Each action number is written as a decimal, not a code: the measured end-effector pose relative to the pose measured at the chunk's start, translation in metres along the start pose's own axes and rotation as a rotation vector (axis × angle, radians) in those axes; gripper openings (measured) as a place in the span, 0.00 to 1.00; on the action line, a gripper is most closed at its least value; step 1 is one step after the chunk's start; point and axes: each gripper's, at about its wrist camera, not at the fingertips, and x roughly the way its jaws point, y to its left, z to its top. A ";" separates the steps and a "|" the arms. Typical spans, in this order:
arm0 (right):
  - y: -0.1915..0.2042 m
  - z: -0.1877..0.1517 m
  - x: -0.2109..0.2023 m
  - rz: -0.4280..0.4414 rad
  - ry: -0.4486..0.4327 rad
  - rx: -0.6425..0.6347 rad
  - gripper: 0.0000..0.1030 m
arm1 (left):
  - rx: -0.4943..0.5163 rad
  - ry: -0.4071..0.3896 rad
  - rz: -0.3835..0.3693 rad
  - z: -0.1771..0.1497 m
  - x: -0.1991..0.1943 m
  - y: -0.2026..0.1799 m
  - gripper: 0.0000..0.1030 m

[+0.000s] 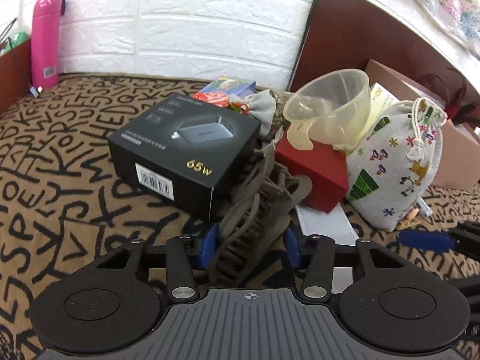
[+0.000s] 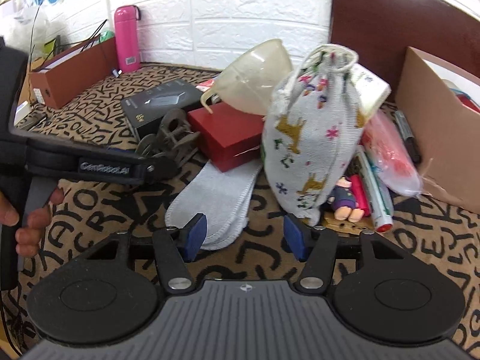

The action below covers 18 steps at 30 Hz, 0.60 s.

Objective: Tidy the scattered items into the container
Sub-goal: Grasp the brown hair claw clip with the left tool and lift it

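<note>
A pile of items lies on the letter-patterned cloth: a black charger box (image 1: 186, 147), a red box (image 1: 312, 168), a clear plastic bowl (image 1: 333, 105), a printed drawstring bag (image 1: 396, 162) and a grey-brown mechanical toy (image 1: 258, 210). My left gripper (image 1: 250, 247) is open, its blue pads on either side of the toy. My right gripper (image 2: 244, 238) is open and empty, just in front of a grey insole (image 2: 216, 198) and the drawstring bag (image 2: 312, 138). A brown cardboard box (image 2: 435, 126) stands at the right.
A pink flask (image 1: 46, 42) and a brown file box (image 2: 75, 72) stand by the white brick wall. Markers (image 2: 378, 189), a small doll (image 2: 345, 198) and a pink packet (image 2: 390, 156) lie beside the cardboard box. A dark headboard (image 1: 375, 39) rises behind.
</note>
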 end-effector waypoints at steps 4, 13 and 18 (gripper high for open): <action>-0.002 -0.002 -0.008 0.006 -0.014 0.006 0.60 | 0.040 0.026 -0.028 -0.015 -0.014 -0.004 0.36; 0.008 0.000 -0.030 0.135 -0.054 0.008 0.60 | 0.009 0.070 -0.106 -0.062 -0.060 0.003 0.39; 0.027 0.006 -0.035 0.261 -0.051 -0.009 0.49 | -0.022 0.048 -0.103 -0.067 -0.063 0.003 0.52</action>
